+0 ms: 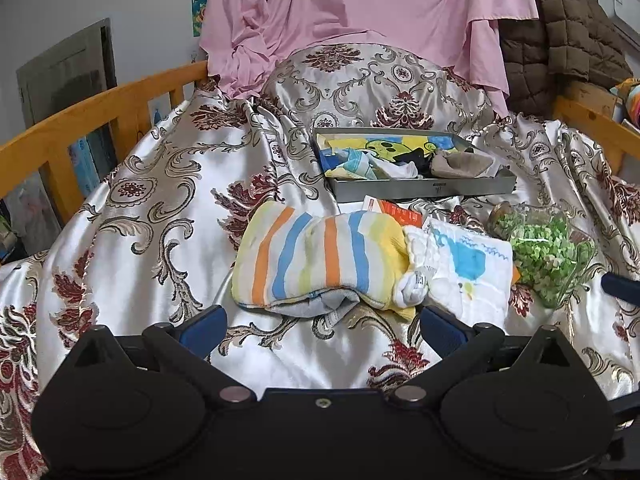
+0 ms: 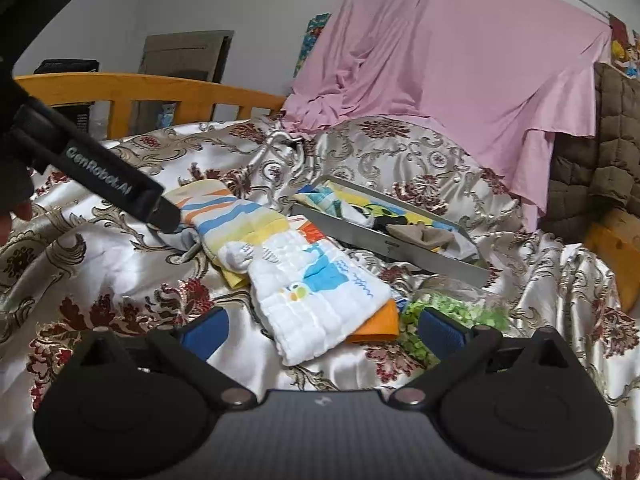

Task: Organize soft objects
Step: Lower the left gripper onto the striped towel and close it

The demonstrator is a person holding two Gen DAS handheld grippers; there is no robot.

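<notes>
A folded towel with orange, blue and yellow stripes (image 1: 320, 258) (image 2: 236, 224) lies on the satin bedspread. Beside it on the right rests a white cloth with a blue whale print (image 1: 460, 268) (image 2: 320, 304), and a small white sock (image 1: 412, 286) (image 2: 236, 258) sits between them. A grey metal tray (image 1: 424, 190) (image 2: 384, 246) behind them holds several socks and cloths. My left gripper (image 1: 322, 326) stands open just short of the striped towel; its black arm (image 2: 104, 178) crosses the right wrist view. My right gripper (image 2: 322, 330) is open with the whale cloth's near edge between its fingers.
A glass jar of green bits (image 1: 540, 246) (image 2: 452, 312) lies on its side at the right. An orange card (image 1: 404, 214) (image 2: 376, 322) peeks from under the cloths. Wooden bed rails (image 1: 80, 120) (image 2: 152, 94) border the bed, and a pink sheet (image 1: 360, 12) hangs behind.
</notes>
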